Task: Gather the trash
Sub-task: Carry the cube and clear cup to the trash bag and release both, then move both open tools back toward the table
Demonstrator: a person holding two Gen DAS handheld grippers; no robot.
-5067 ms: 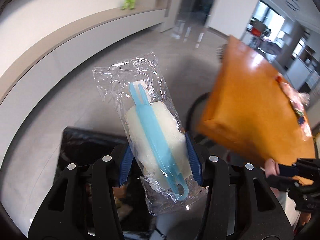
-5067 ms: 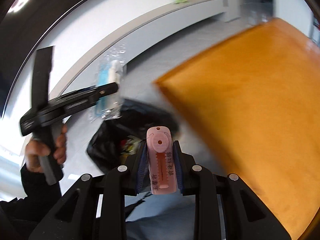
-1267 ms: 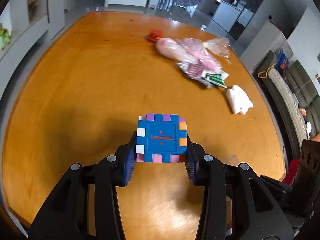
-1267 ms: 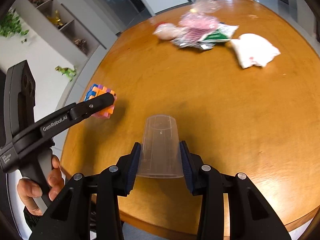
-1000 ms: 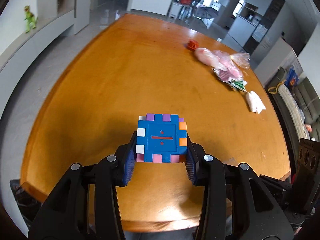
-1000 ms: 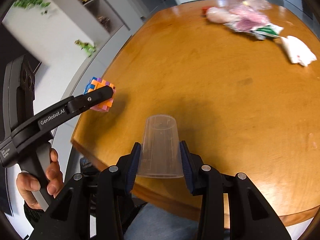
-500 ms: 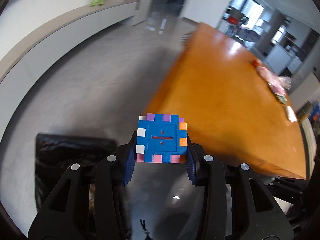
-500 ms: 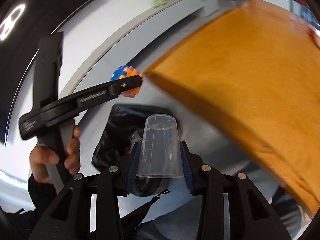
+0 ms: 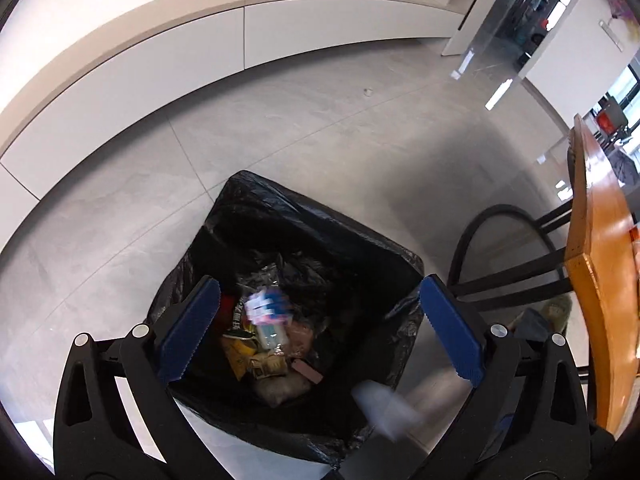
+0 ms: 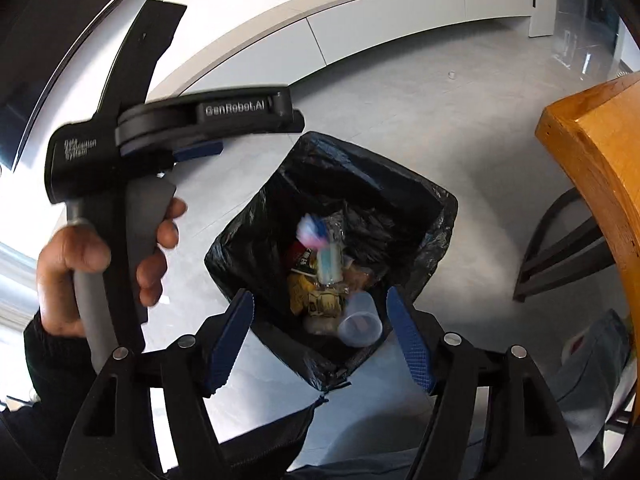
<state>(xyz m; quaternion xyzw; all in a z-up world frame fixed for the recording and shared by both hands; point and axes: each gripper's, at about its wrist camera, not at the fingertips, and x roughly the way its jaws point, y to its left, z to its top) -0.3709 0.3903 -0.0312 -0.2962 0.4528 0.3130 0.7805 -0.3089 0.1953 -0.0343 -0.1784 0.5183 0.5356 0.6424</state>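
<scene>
Released since half a second ago: one multicoloured block cube (image 9: 267, 307), one clear plastic cup (image 10: 359, 325), now seen below two opening, empty grippers — left gripper (image 9: 318, 330), right gripper (image 10: 320, 338) — inside one black-lined bin (image 9: 316, 220).

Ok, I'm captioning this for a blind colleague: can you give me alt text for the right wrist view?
The right gripper is opening with nothing between its jaws above a black-lined trash bin, where a clear plastic cup and a blurred colourful cube drop onto wrappers. A hand holds the left gripper nearby.
</scene>
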